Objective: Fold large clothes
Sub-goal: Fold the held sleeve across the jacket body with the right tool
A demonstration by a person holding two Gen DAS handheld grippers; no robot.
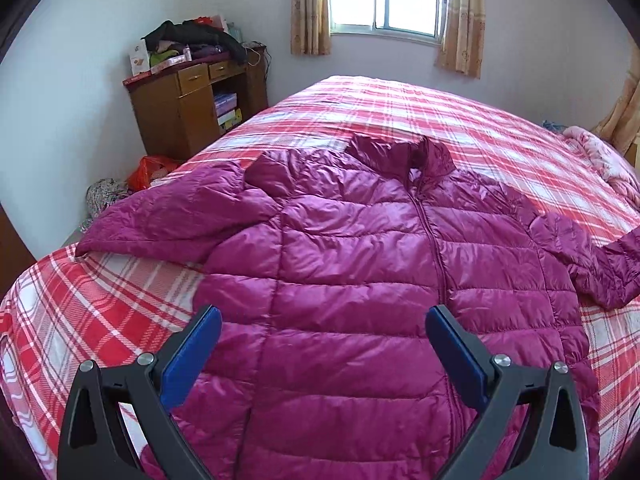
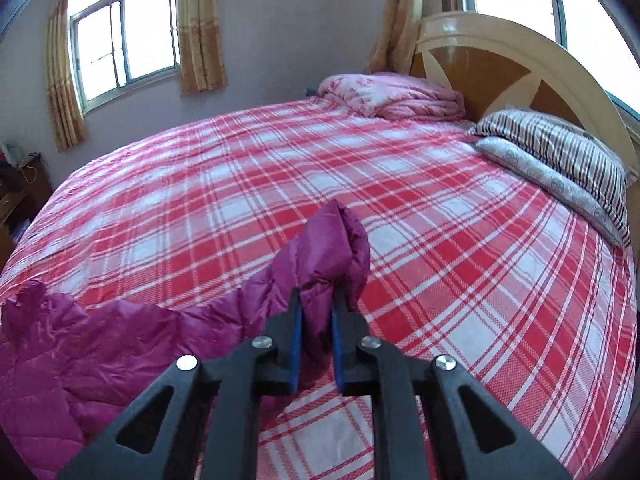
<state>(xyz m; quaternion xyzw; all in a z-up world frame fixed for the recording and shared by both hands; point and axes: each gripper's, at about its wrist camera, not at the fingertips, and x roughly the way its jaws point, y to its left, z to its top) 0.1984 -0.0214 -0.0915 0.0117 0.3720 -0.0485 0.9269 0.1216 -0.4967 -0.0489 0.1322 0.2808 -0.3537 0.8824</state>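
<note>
A magenta quilted down jacket (image 1: 360,264) lies front up on the bed, zipper closed, collar toward the window. Its left sleeve (image 1: 168,216) stretches toward the bed's left edge. My left gripper (image 1: 323,322) is open and empty, hovering over the jacket's lower front. My right gripper (image 2: 316,300) is shut on the end of the jacket's right sleeve (image 2: 328,248) and holds it slightly above the bedcover. The rest of the jacket (image 2: 80,344) shows at the lower left of the right wrist view.
The bed has a red and white plaid cover (image 2: 400,200). A pink folded quilt (image 2: 392,96) and two pillows (image 2: 560,164) lie by the wooden headboard (image 2: 500,60). A wooden cabinet (image 1: 192,100) piled with clothes stands left of the bed, with bags (image 1: 148,172) on the floor.
</note>
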